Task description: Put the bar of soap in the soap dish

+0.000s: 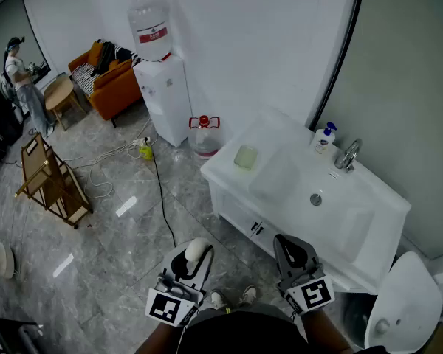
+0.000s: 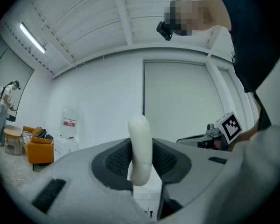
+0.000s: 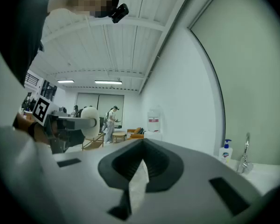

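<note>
In the head view my left gripper [image 1: 194, 258] is low in the middle, over the floor, shut on the white bar of soap [image 1: 196, 249]. The left gripper view has the soap [image 2: 141, 146] upright, pinched between both black pads. My right gripper [image 1: 291, 245] is beside it, jaws together with nothing in them; its pads [image 3: 130, 164] meet in the right gripper view. The pale green soap dish [image 1: 245, 156] sits at the left end of the white vanity top [image 1: 280, 175], well ahead of both grippers.
A sink basin [image 1: 315, 198], a faucet [image 1: 348, 154] and a soap dispenser bottle [image 1: 324, 138] are on the vanity. A water cooler [image 1: 162, 87], a red-handled jug [image 1: 204, 136], floor cables [image 1: 159, 190], a wooden rack [image 1: 50, 177], an orange sofa [image 1: 107, 76] and a person [image 1: 23, 80] are to the left.
</note>
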